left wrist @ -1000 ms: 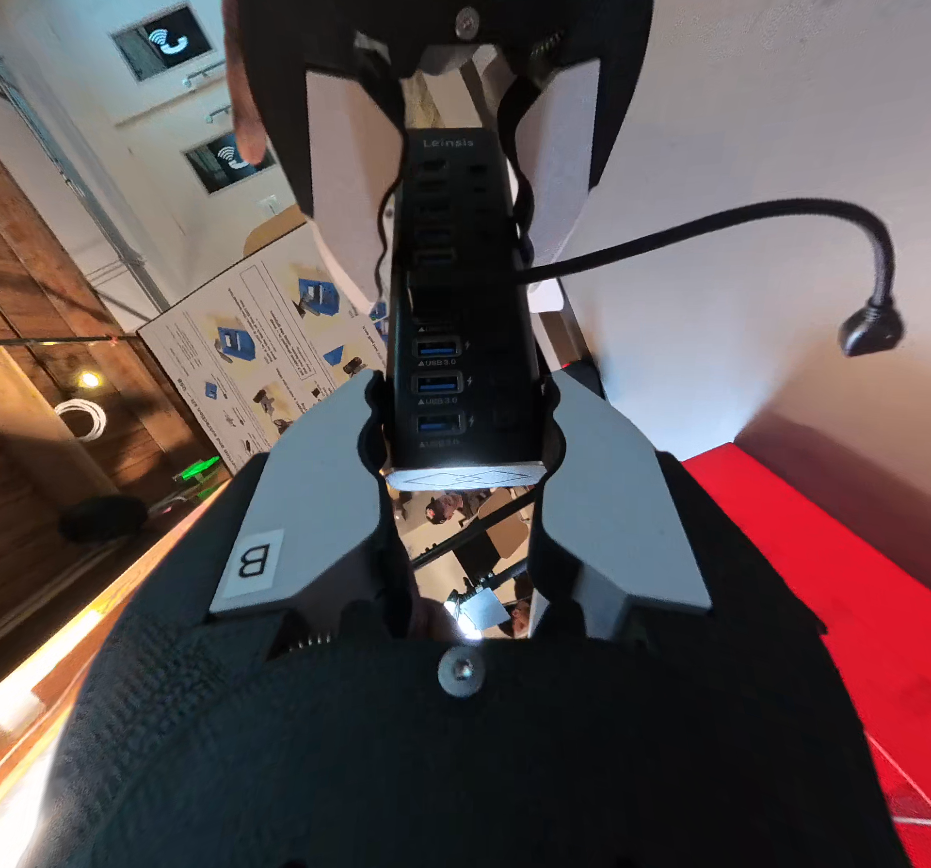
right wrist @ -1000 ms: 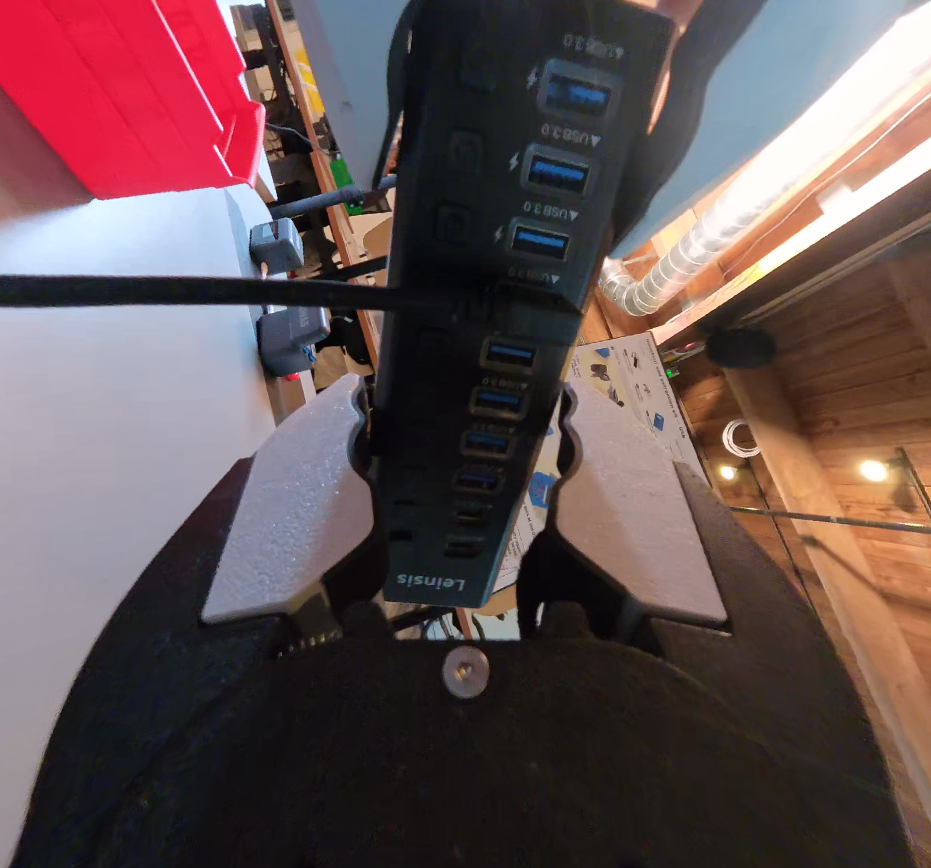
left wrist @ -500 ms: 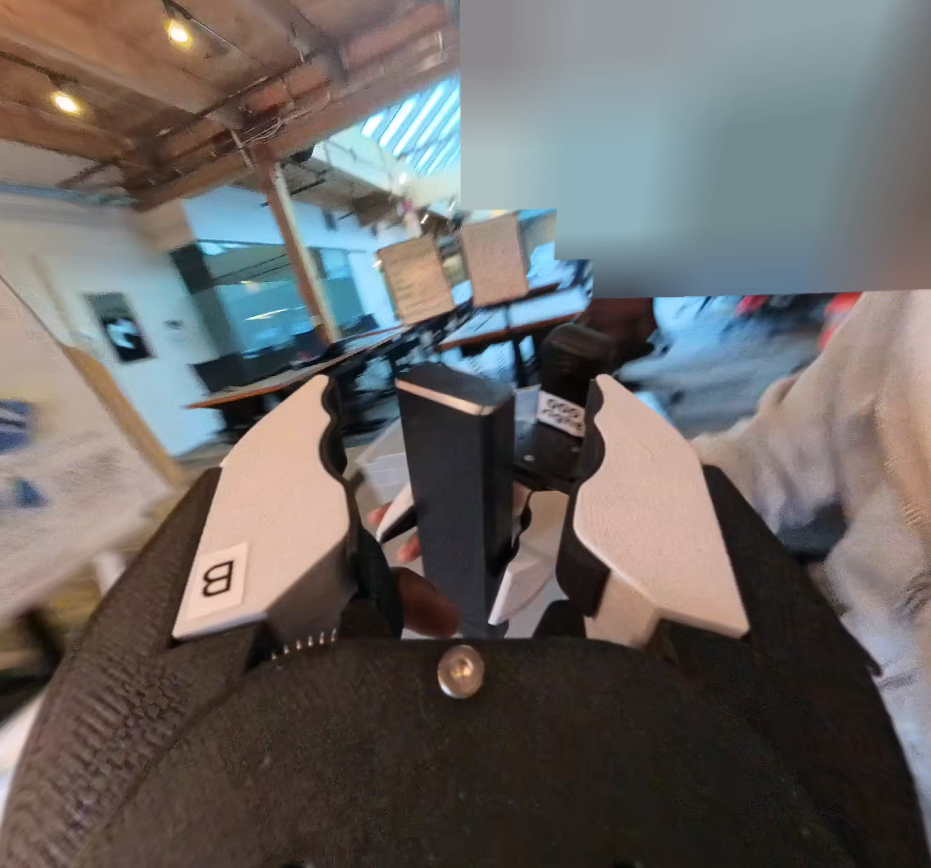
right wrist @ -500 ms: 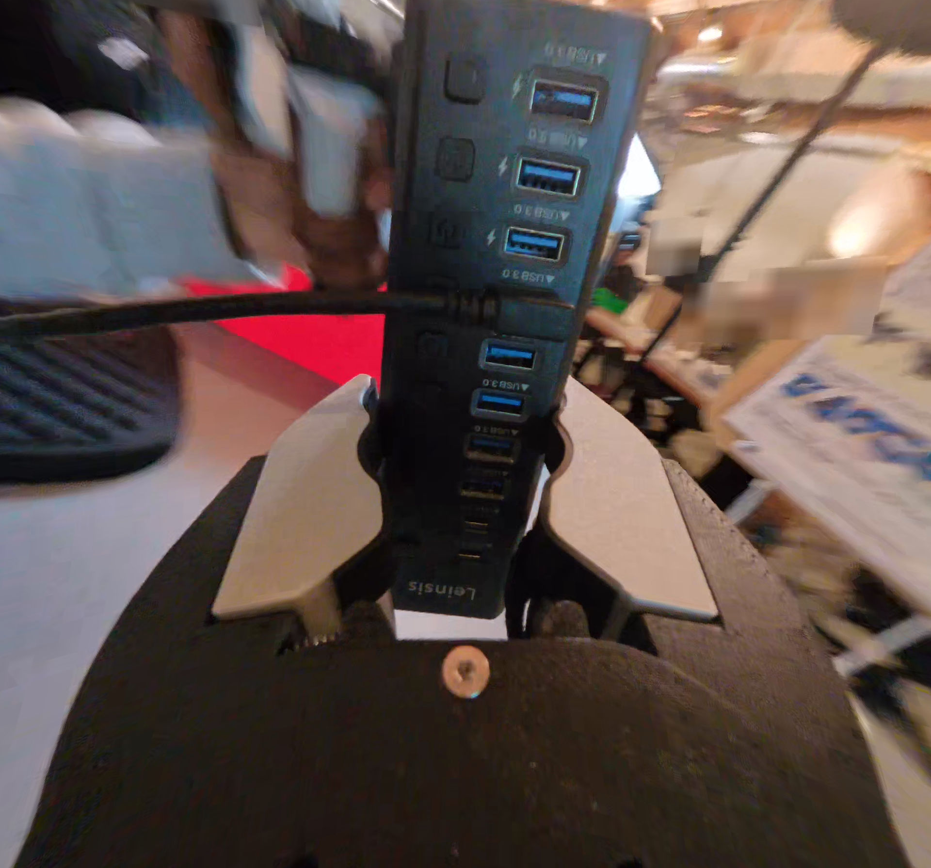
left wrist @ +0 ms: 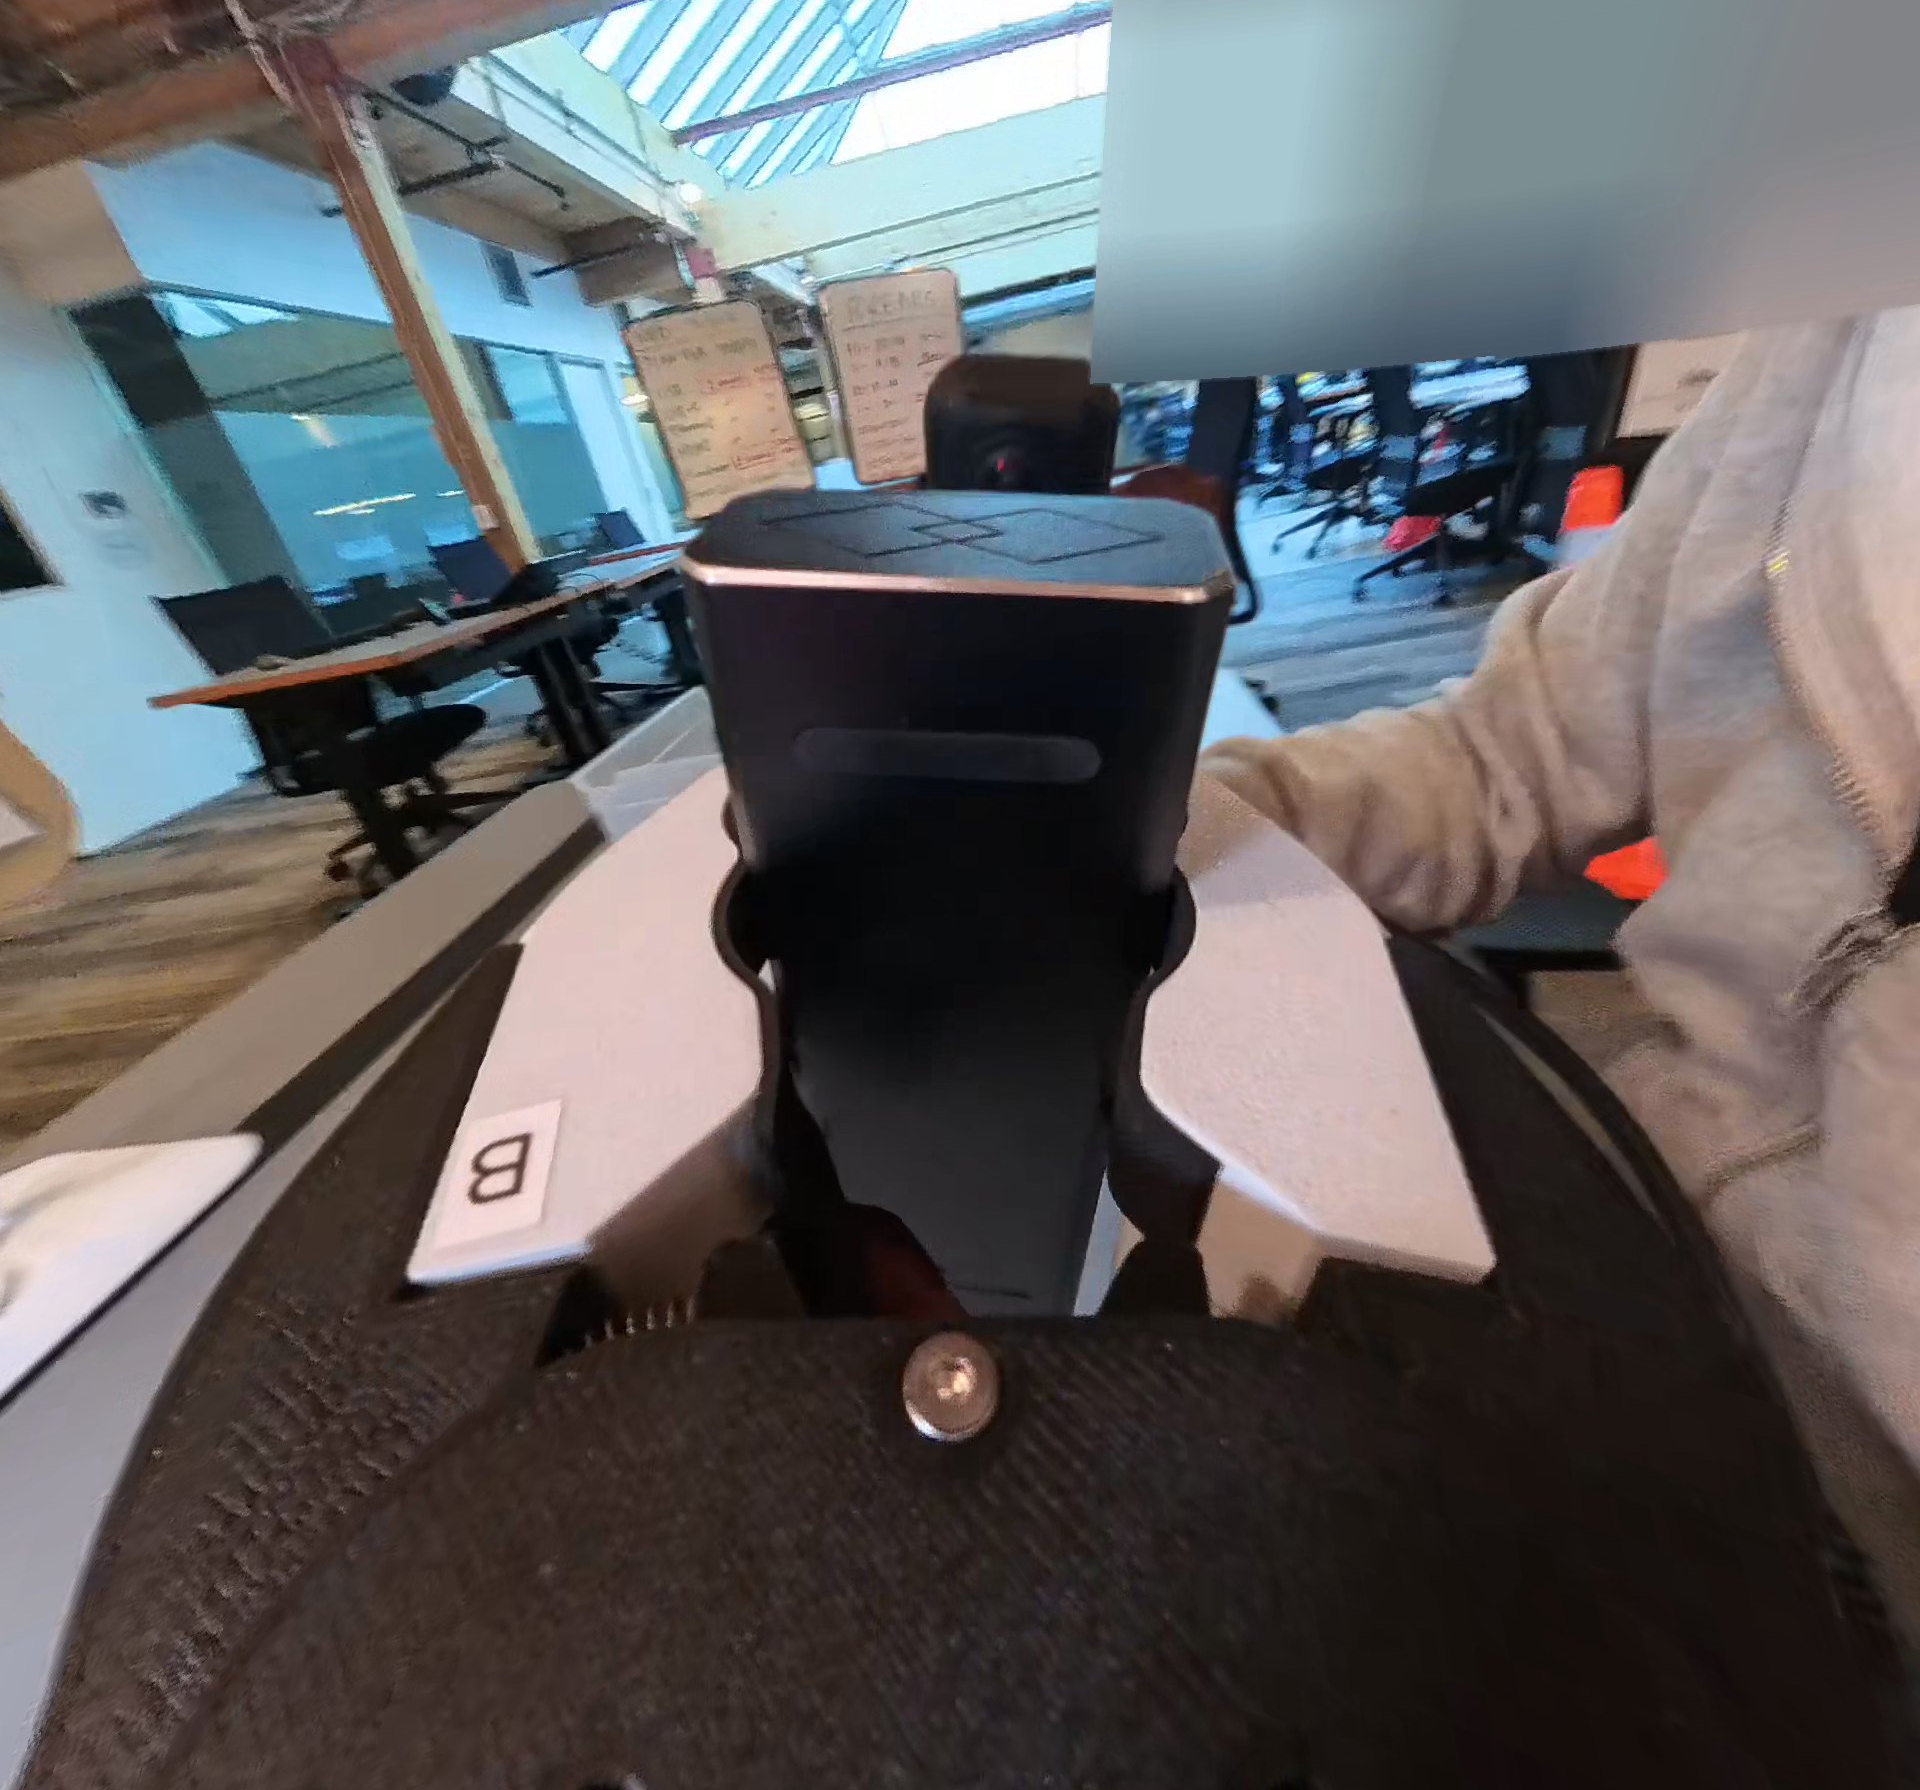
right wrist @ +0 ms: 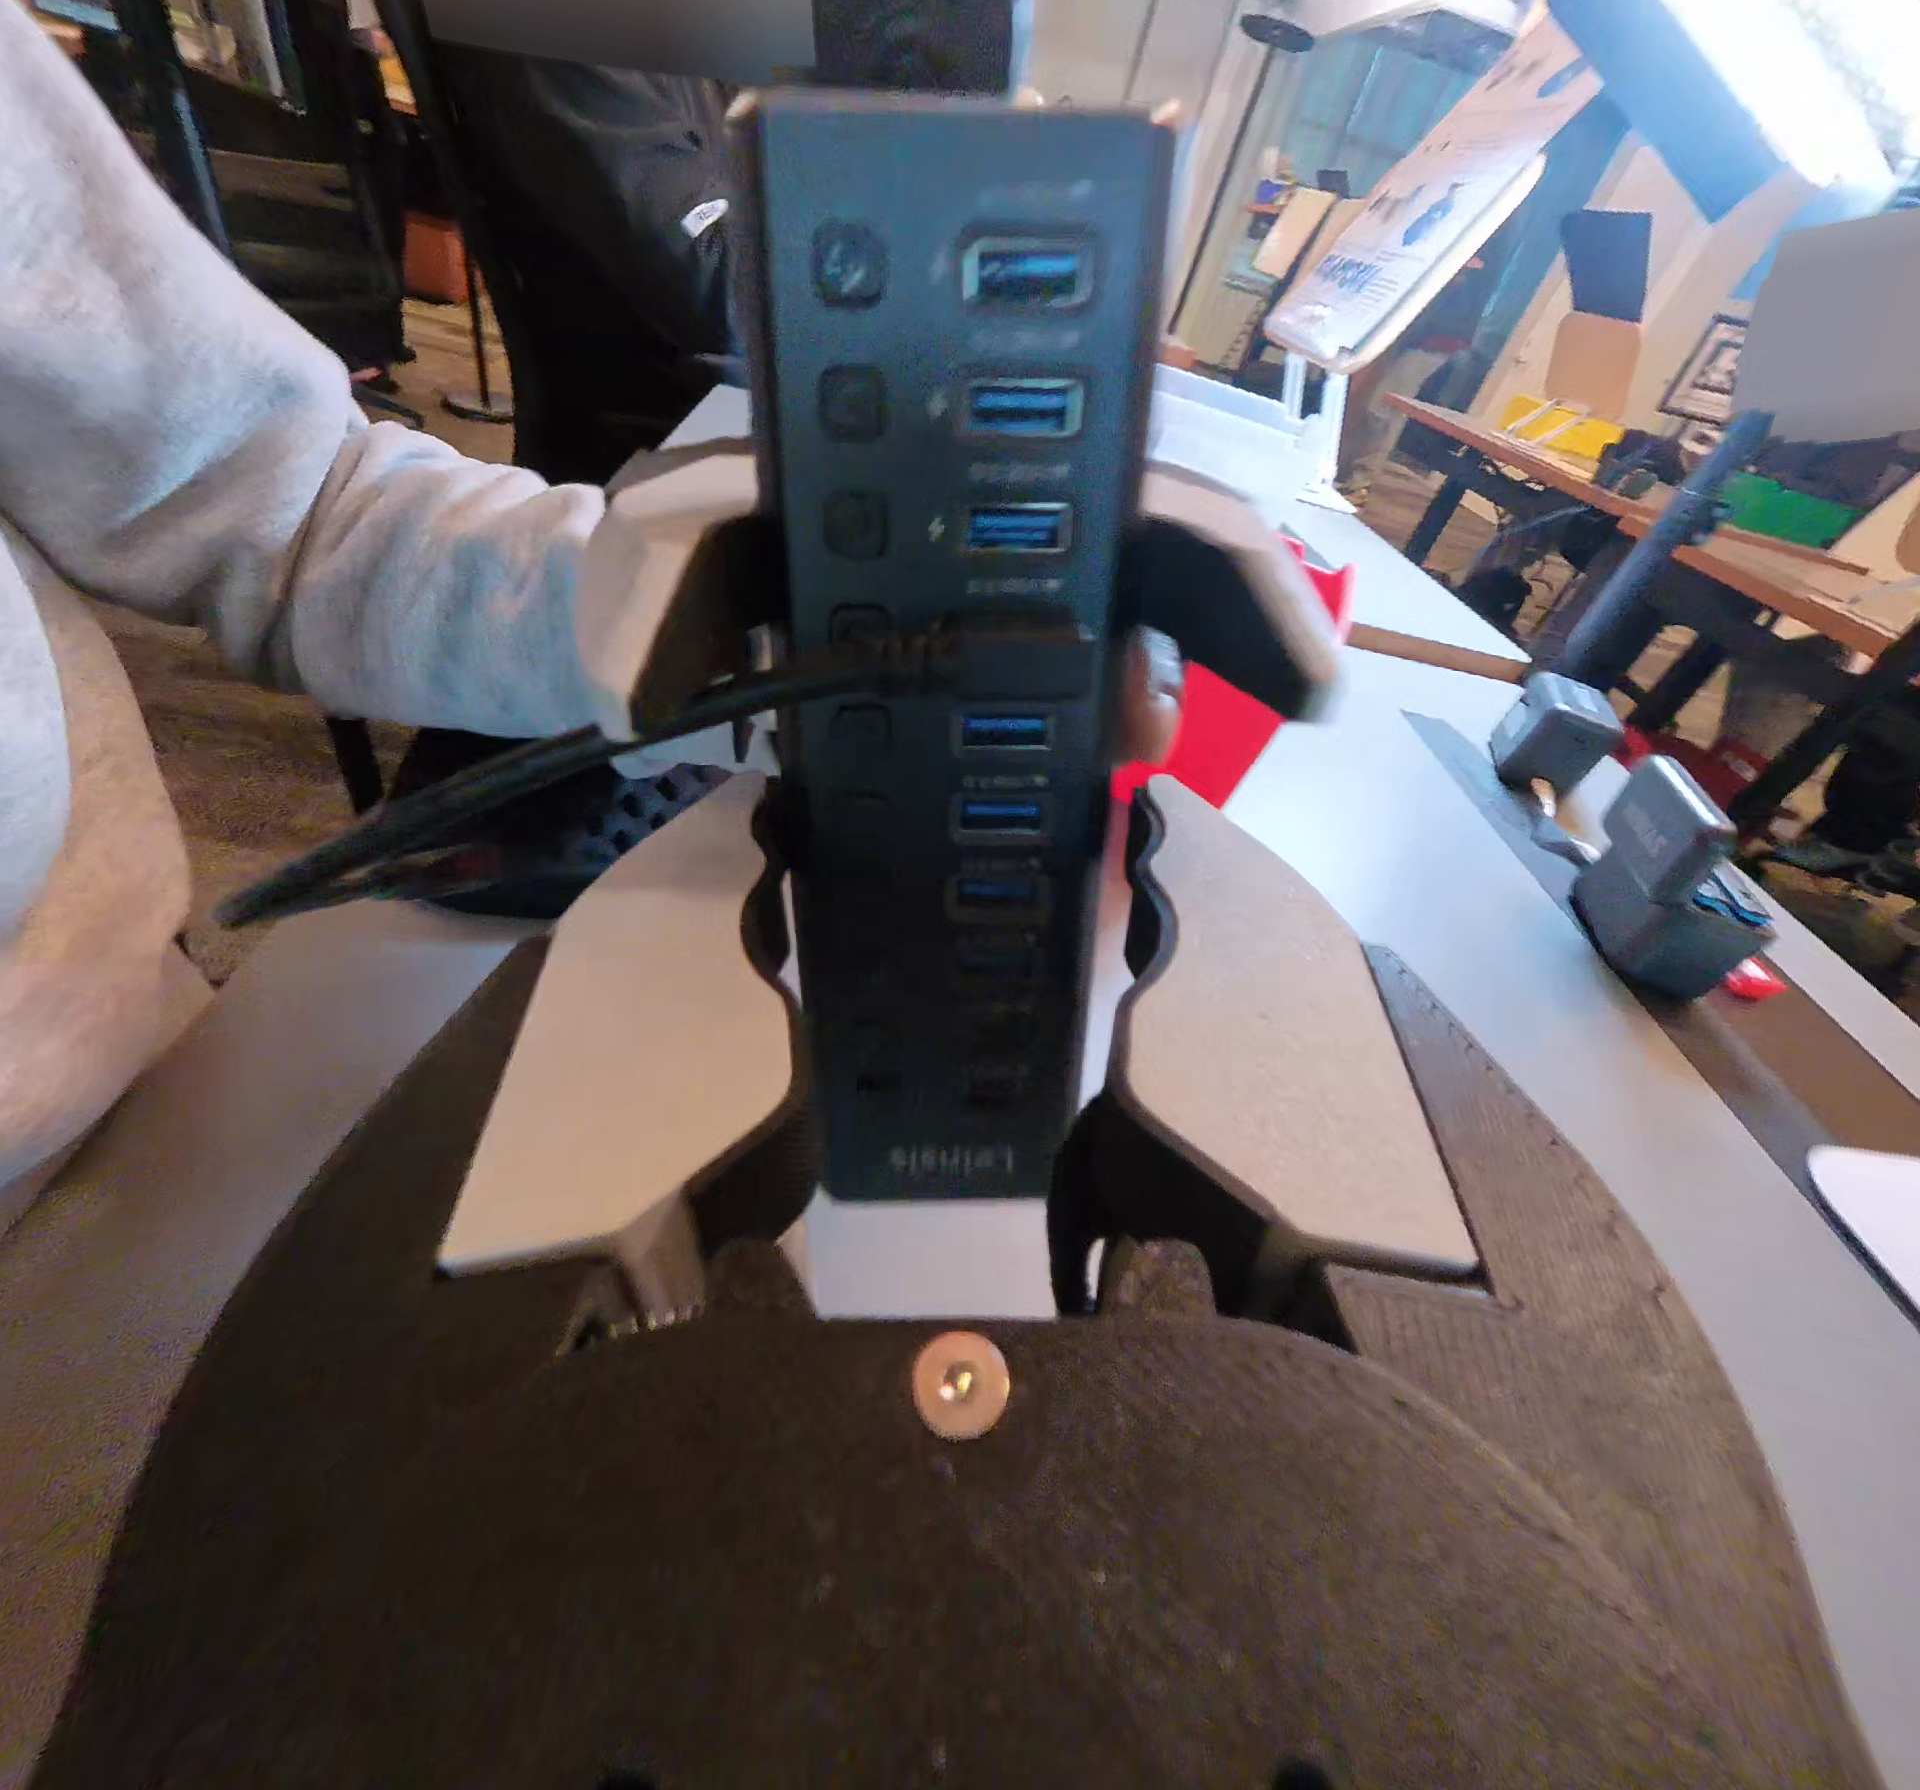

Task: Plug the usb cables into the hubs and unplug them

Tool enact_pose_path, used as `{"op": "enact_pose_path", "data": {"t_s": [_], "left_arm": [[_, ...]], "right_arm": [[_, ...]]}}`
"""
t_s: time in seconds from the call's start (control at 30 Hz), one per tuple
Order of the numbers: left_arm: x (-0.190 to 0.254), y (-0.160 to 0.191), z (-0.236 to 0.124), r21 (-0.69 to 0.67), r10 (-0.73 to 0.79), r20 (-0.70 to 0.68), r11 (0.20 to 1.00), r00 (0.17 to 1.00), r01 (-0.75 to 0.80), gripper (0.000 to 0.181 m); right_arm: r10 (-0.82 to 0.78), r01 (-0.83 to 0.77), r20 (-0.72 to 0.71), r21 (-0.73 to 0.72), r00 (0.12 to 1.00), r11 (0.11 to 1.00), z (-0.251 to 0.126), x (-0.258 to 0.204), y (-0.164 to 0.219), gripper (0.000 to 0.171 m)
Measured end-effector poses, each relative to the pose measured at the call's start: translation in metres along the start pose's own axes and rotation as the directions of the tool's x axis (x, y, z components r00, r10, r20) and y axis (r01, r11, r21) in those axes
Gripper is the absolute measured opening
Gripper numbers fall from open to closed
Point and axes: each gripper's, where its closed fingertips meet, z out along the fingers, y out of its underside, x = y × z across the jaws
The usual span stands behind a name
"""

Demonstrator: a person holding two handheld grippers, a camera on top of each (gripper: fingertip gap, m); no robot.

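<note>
Half a second ago the left claw [left wrist: 951, 919] stood open around the hub [left wrist: 951, 701] with gaps on both sides. Now its pads press the hub's two long edges, and the view has steadied.

The hub is a black bar held upright in the air between the two claws. The left claw sees its plain back and the end cap with a diamond pattern. A white sticker [left wrist: 499, 1169] bearing one letter sits on this claw's left finger.

The right claw [right wrist: 951, 867] is clamped on the hub's [right wrist: 935, 597] near end, facing a column of blue ports with small pale labels and a brand mark nearest the claw. A black cable [right wrist: 520, 784] is plugged in at mid-length, just beyond the fingertips, and trails off left.

Left of that claw is a grey sleeve [right wrist: 260, 493]. To its right is the grey worktop [right wrist: 1403, 857] with two grey blocks [right wrist: 1662, 899]. A printed poster [right wrist: 1403, 213] leans farther off.
</note>
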Motion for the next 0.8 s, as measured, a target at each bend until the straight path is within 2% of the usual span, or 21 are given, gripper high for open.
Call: {"op": "enact_pose_path", "data": {"t_s": [0.1, 0.2, 0.27, 0.3, 0.37, 0.43, 0.47, 0.53, 0.67, 0.8], "left_arm": [[-0.021, 0.012, -0.012, -0.037, 0.074, 0.120, 0.997, 0.990, -0.070, 0.072], [-0.036, 0.021, -0.020, -0.068, 0.125, 0.196, 0.991, 0.973, -0.113, 0.074], [-0.039, 0.027, -0.021, -0.095, 0.158, 0.207, 0.985, 0.965, -0.141, 0.074], [-0.039, 0.031, -0.020, -0.107, 0.167, 0.203, 0.983, 0.965, -0.148, 0.072], [-0.037, 0.038, -0.017, -0.136, 0.181, 0.189, 0.978, 0.965, -0.157, 0.072], [-0.036, 0.045, -0.015, -0.161, 0.202, 0.186, 0.972, 0.961, -0.173, 0.072], [-0.035, 0.047, -0.014, -0.169, 0.209, 0.186, 0.969, 0.960, -0.178, 0.072], [-0.035, 0.050, -0.014, -0.171, 0.208, 0.187, 0.969, 0.960, -0.177, 0.072], [-0.040, 0.059, -0.015, -0.219, 0.245, 0.215, 0.956, 0.945, -0.198, 0.072], [-0.041, 0.063, -0.015, -0.268, 0.284, 0.237, 0.938, 0.929, -0.219, 0.072]], "right_arm": [[0.142, -0.140, -0.070, 0.029, 0.987, 0.990, -0.022, 0.030, 0.002, 0.067], [0.431, -0.408, -0.077, 0.210, 0.899, 0.888, -0.045, 0.060, -0.011, 0.051], [0.601, -0.583, -0.050, 0.196, 0.797, 0.789, -0.044, 0.068, 0.000, 0.033], [0.666, -0.663, 0.034, 0.152, 0.745, 0.733, -0.038, 0.058, 0.002, 0.030], [0.793, -0.814, 0.212, 0.029, 0.572, 0.580, -0.026, 0.035, 0.001, 0.034], [0.866, -0.896, 0.282, -0.046, 0.412, 0.441, -0.017, 0.027, 0.004, 0.033], [0.877, -0.909, 0.288, -0.047, 0.384, 0.414, -0.014, 0.026, 0.006, 0.028], [0.886, -0.912, 0.250, -0.031, 0.390, 0.410, -0.010, 0.029, 0.015, 0.011], [0.894, -0.904, 0.181, -0.047, 0.410, 0.425, -0.010, 0.033, 0.024, 0.009], [0.907, -0.913, 0.177, -0.080, 0.382, 0.400, -0.012, 0.034, 0.027, 0.008]]}}
